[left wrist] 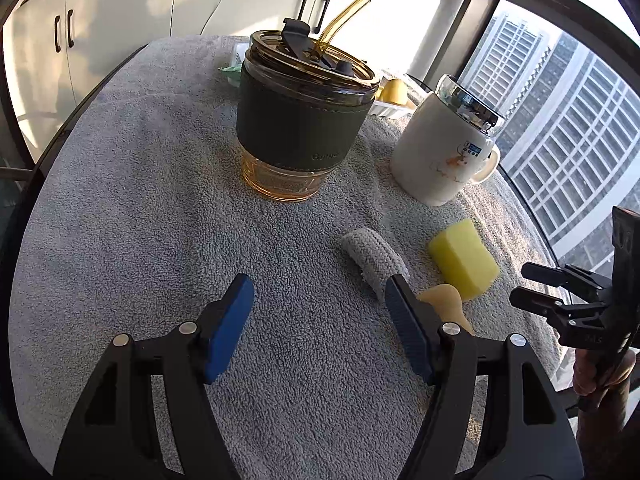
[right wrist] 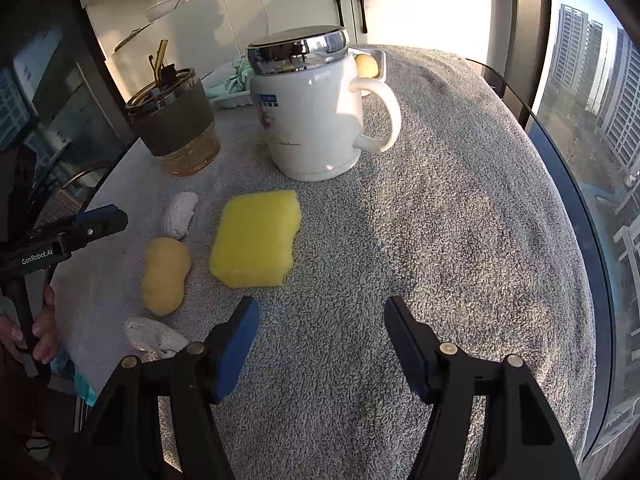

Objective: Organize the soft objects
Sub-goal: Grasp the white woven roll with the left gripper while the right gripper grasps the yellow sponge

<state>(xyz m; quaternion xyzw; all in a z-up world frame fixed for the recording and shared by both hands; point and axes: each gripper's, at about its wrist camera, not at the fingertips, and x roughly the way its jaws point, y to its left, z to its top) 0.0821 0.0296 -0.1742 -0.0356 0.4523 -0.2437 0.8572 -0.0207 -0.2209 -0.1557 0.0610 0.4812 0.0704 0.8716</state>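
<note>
A yellow sponge block (right wrist: 256,238) (left wrist: 464,262) lies on the grey towel. Beside it lie a tan peanut-shaped sponge (right wrist: 165,276) (left wrist: 444,300) and a rolled grey cloth (right wrist: 181,214) (left wrist: 374,260). Another pale cloth piece (right wrist: 154,336) lies near the front edge. My left gripper (left wrist: 318,304) is open and empty, just left of the grey roll. My right gripper (right wrist: 320,322) is open and empty, just in front of the yellow sponge. A white tray (right wrist: 380,66) at the back holds a yellow round sponge (right wrist: 366,65) and green cloth (right wrist: 230,80).
A glass tumbler with a dark sleeve and straw (left wrist: 300,120) (right wrist: 174,120) and a white lidded mug (left wrist: 440,152) (right wrist: 316,112) stand mid-table. The round table's towel (right wrist: 460,240) stretches right. Window glass lies to the right, cabinets behind.
</note>
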